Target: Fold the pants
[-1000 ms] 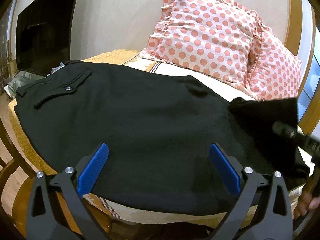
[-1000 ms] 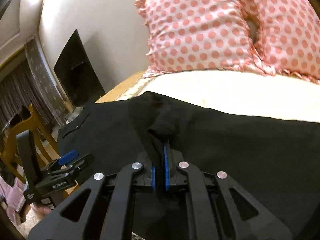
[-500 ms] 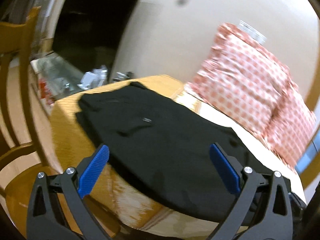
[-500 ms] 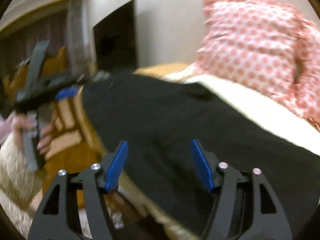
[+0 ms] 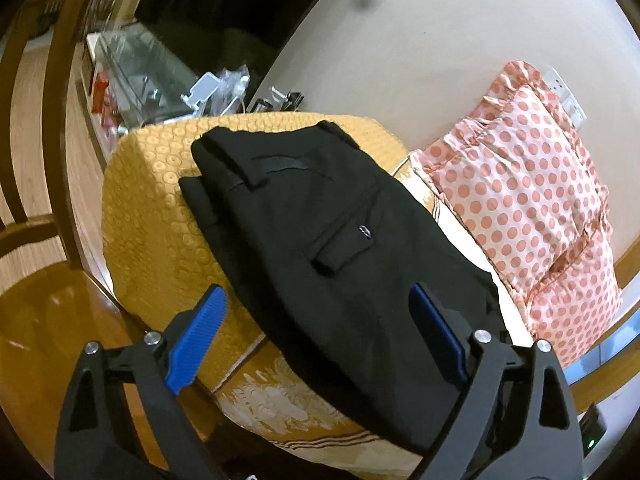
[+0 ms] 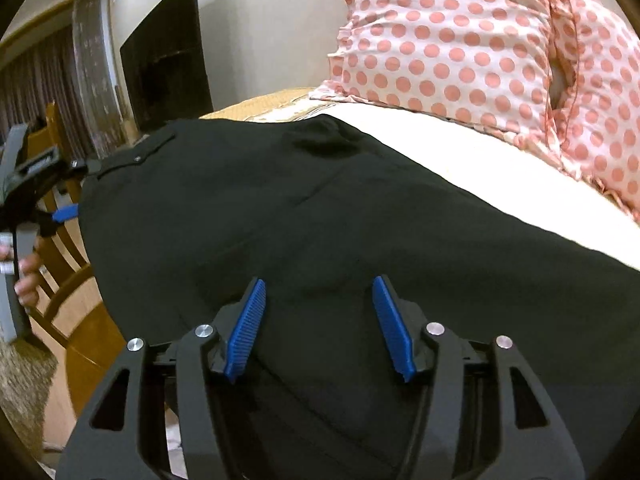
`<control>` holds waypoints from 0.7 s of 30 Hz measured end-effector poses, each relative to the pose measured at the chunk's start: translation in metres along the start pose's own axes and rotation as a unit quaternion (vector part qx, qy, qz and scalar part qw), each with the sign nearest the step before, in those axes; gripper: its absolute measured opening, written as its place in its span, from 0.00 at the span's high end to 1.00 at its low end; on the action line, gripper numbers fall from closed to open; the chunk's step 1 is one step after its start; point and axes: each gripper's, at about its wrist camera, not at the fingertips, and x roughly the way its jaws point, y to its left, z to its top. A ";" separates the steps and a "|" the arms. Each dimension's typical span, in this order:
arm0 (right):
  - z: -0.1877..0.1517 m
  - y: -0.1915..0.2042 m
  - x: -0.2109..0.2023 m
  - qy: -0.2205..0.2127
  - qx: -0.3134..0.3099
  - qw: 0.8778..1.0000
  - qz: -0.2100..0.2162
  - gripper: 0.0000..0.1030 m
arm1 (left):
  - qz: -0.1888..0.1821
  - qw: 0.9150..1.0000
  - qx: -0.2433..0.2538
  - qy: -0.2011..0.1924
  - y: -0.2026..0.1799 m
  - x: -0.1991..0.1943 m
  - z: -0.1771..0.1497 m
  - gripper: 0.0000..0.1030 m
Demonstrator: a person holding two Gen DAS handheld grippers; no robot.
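Start at your left gripper (image 5: 316, 336): its jaws stand wide apart and hold nothing, and it hangs off the bed's (image 5: 152, 216) near corner, looking across the waistband end of the pants (image 5: 320, 248). From there the pants lie ahead and to your right, the belt loops and buttoned back pocket (image 5: 344, 236) at the far left end, the black cloth running away rightward toward the dotted pillows (image 5: 528, 184). So the long axis runs left to right across the bed, roughly along the near edge, and the cloth looks already doubled, leg on leg. Your right gripper (image 6: 320, 324) is also spread open and empty, but it sits low over the middle of the pants (image 6: 320, 208), its blue pads just above the cloth or touching it; the view cannot settle which. The leg end runs out of view past your right side. The right gripper is plainly the nearer one to the fabric; the left stands apart, off the edge. I judge the next fold brings one end over the other along that axis, so each gripper needs an end: the left moves in to the waistband, the right slides outward toward the hems.
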 end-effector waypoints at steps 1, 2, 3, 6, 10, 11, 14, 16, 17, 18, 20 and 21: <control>0.000 -0.001 0.000 -0.001 0.002 1.000 0.002 0.43 | -0.004 1.000 -0.006 0.005 0.001 0.002 0.001 0.12; -0.003 0.001 -0.001 -0.002 0.004 1.000 0.003 0.43 | -0.010 1.000 -0.013 0.012 0.002 0.005 0.000 0.14; -0.004 0.003 -0.003 -0.002 0.005 1.000 0.004 0.43 | -0.009 1.000 -0.019 0.018 0.002 0.008 -0.001 0.15; -0.005 0.003 -0.001 -0.004 0.004 1.000 0.001 0.43 | 0.000 1.000 -0.013 0.018 -0.004 0.004 -0.004 0.21; -0.006 0.004 -0.003 -0.007 0.003 1.000 0.002 0.42 | -0.025 1.000 0.000 0.015 -0.015 -0.006 -0.004 0.28; -0.006 0.005 -0.003 -0.008 0.003 1.000 0.001 0.42 | -0.025 1.000 0.005 0.013 -0.020 -0.008 -0.003 0.28; -0.006 0.005 -0.002 -0.009 0.004 1.000 0.002 0.42 | -0.023 1.000 0.010 0.007 -0.025 -0.006 0.000 0.28; -0.006 0.005 -0.002 -0.009 0.004 1.000 0.001 0.42 | -0.022 1.000 -0.002 0.011 -0.022 -0.001 0.003 0.31; -0.005 0.005 -0.002 -0.010 0.004 1.000 0.001 0.42 | -0.018 1.000 -0.013 0.012 -0.018 0.002 0.006 0.32; -0.005 0.005 -0.001 -0.011 0.005 1.000 0.001 0.42 | -0.015 1.000 -0.020 0.014 -0.015 0.005 0.008 0.36; -0.006 0.005 -0.001 -0.013 0.005 1.000 0.001 0.41 | 0.000 0.999 -0.039 0.015 -0.008 0.011 0.014 0.46; -0.006 0.006 -0.001 -0.013 0.005 1.000 0.002 0.41 | 0.005 0.999 -0.046 0.012 -0.006 0.013 0.015 0.56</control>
